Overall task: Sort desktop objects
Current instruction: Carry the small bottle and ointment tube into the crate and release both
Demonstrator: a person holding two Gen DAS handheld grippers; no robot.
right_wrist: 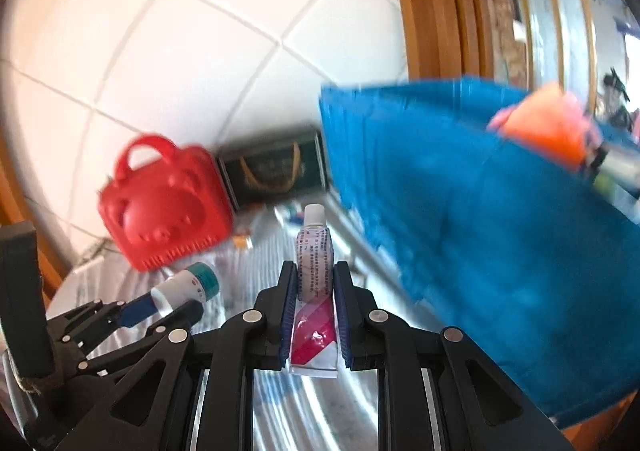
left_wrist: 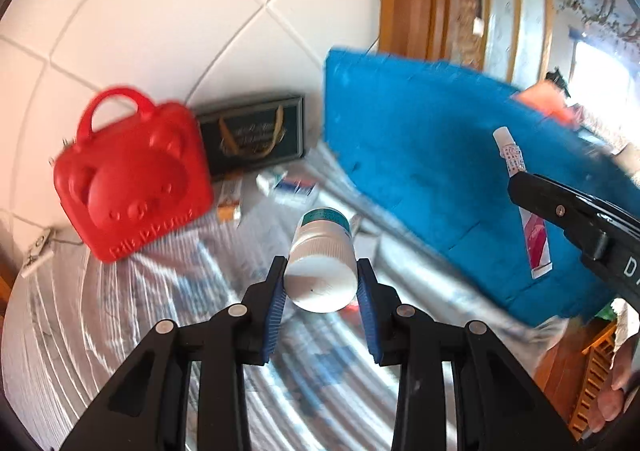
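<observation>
Left gripper [left_wrist: 322, 277] is clamped on a white bottle [left_wrist: 322, 271], jaws closed to the bottle's width, blue pads [left_wrist: 276, 299] pressing its sides. Bottle points away from the camera, flat base toward the lens, teal label band at the far end. It's held up off the table [left_wrist: 100, 331], which has a striped silver-grey cover

Right gripper [right_wrist: 315, 303] is closed nearly all the way on a small tube [right_wrist: 314, 291], pads flat against both faces. Tube stands roughly upright between the jaws, white cap up, pink-and-white crimped end sticking out below the pads. Also held clear of the table

Cross-check: left view shows the right gripper at the right edge with the tube poking out above and below its jaws, in front of the blue bag [left_wrist: 440, 171]. Right view shows the left gripper low left with the bottle in it

Background:
- red case [left_wrist: 132, 179] with handle and moulded bear face, standing on the table near the tiled wall [left_wrist: 160, 11]
- dark box [left_wrist: 252, 135] with gold cord handle, leaning on the wall just right of the case
- small cartons and packets [left_wrist: 288, 185] loose on the table in front of the box
- blue bag fills the right side, something orange [right_wrist: 548, 127] at its top edge, blurred, can't tell what
- wooden frame [right_wrist: 432, 11] upper right

Both views motion-blurred
</observation>
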